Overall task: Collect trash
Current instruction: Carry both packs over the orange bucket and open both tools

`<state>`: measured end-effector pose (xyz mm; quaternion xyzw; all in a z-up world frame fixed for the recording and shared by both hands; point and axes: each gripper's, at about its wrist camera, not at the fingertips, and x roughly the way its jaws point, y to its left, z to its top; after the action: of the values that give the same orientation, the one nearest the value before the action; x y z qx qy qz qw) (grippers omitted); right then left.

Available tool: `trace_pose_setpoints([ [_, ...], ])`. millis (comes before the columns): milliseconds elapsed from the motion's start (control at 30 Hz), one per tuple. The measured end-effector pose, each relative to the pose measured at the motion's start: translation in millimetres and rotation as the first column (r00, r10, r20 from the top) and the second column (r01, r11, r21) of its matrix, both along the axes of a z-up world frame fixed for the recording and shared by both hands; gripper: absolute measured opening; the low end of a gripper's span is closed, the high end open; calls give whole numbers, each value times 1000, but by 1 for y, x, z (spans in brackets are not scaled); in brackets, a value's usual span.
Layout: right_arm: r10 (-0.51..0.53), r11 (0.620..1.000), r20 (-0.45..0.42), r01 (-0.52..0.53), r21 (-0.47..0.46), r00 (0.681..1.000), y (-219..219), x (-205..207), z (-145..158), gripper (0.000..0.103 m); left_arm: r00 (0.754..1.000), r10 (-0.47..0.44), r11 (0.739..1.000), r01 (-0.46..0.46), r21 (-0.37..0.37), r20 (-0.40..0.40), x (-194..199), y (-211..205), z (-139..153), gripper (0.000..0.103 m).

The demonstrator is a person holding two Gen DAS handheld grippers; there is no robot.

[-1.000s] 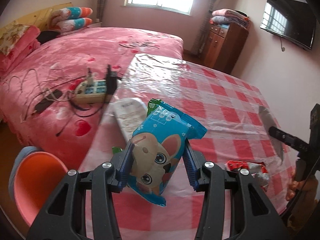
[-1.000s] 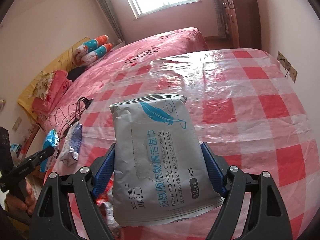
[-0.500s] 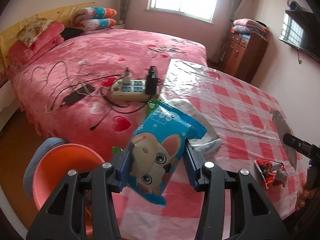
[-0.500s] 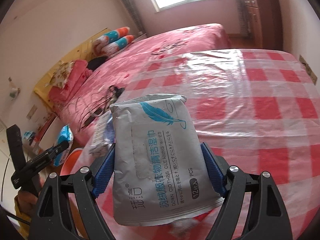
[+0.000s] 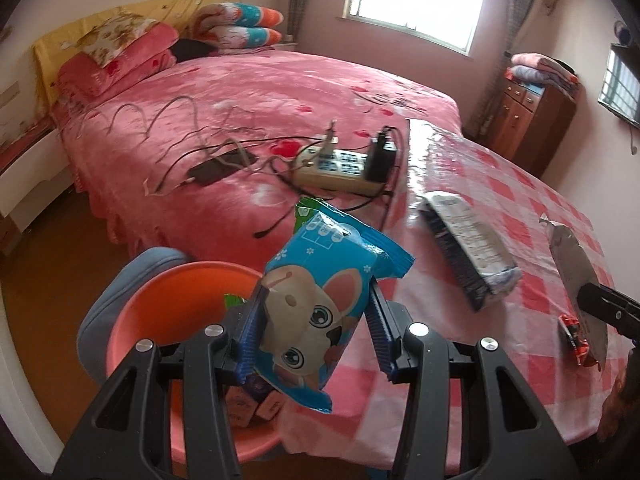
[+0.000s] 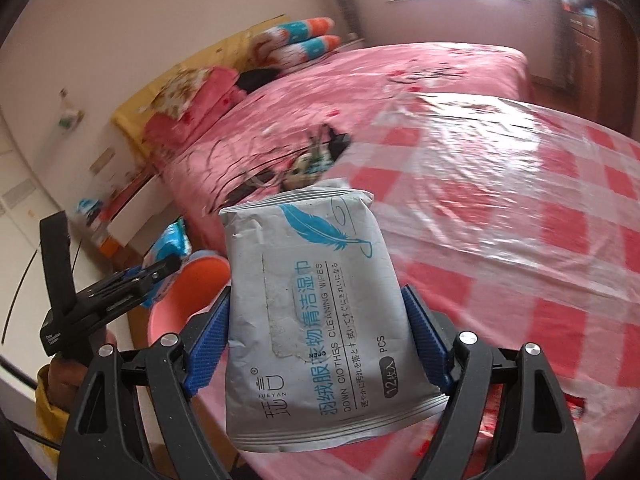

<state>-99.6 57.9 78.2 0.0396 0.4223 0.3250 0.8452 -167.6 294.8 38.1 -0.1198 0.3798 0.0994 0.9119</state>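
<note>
Both grippers have swung away from the middle of the table (image 5: 500,392) toward its bed-side edge since the earlier frames, so the orange bin (image 5: 168,304) now sits right under the left one.

The bin's far side is hidden behind the gripper arms, and what lies in its bottom is too cut off to name. The right wrist view is blurred beyond the table edge.

The left gripper (image 5: 312,328) is clamped on a blue snack bag (image 5: 320,312), jaws fairly narrow, the bag hanging at the bin's rim. The right gripper (image 6: 320,340) grips a grey wipes pack (image 6: 316,320) with its jaws wide, above the table edge. On the table lie another flat packet (image 5: 468,248) and a red wrapper (image 5: 576,340), partly covered by the wipes pack.
</note>
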Motion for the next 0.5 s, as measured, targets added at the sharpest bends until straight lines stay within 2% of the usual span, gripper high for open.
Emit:
trace_pose_setpoints([
  [267, 135, 991, 0, -135, -19, 991, 65, -13, -2, 81, 997, 70, 998, -70, -4, -17, -13, 30, -10, 49],
  [500, 255, 966, 4, -255, -33, 967, 125, -24, -2, 81, 991, 128, 992, -128, -14, -38, -24, 54, -21, 49],
])
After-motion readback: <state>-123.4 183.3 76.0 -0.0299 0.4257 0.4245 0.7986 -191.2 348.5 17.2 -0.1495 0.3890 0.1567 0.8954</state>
